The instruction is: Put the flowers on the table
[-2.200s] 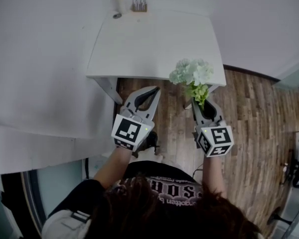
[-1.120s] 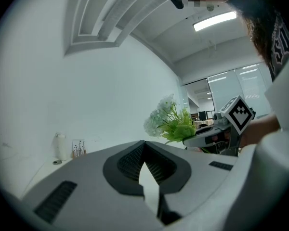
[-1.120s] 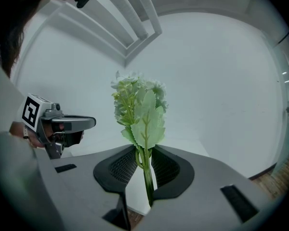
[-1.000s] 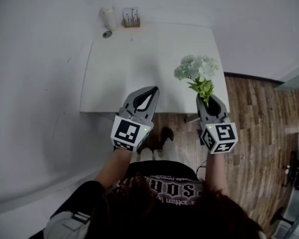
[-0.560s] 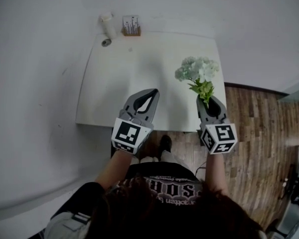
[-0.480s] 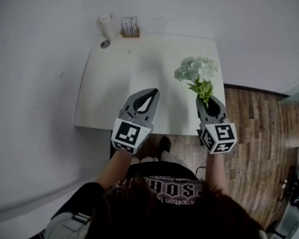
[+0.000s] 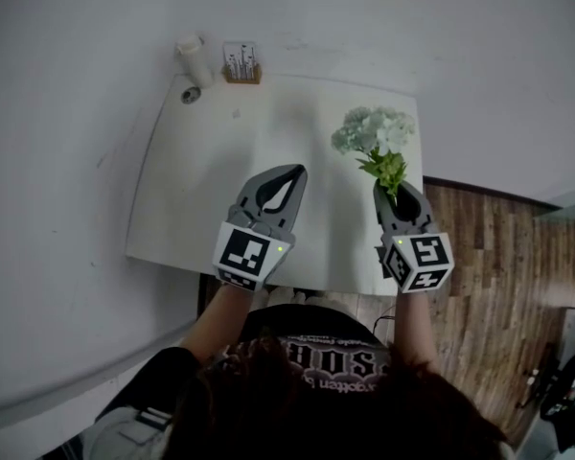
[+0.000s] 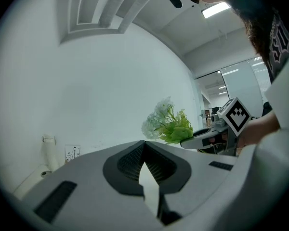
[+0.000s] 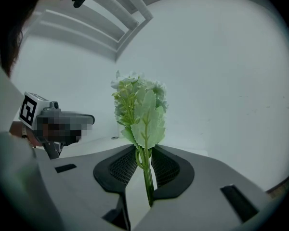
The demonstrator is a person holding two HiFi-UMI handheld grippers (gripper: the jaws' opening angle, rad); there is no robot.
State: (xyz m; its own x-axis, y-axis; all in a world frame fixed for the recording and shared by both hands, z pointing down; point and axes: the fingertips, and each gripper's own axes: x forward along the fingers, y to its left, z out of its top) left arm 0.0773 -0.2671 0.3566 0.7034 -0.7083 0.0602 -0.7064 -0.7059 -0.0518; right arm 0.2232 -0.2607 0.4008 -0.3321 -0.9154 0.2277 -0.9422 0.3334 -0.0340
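A bunch of pale green and white flowers with leafy stems stands upright in my right gripper, which is shut on the stems. The blooms rise above the jaws. The bunch hangs over the right part of the white table, near its far right corner. My left gripper is shut with nothing in it, its tips touching over the table's middle. From the left gripper view the flowers show to the right.
At the table's far left corner stand a white bottle, a small wooden holder and a small round object. White walls run behind and left of the table. Wooden floor lies to the right.
The person has stepped up to the table. Both grippers, earlier short of its near edge, now hang over the tabletop. The flowers stay gripped and upright.
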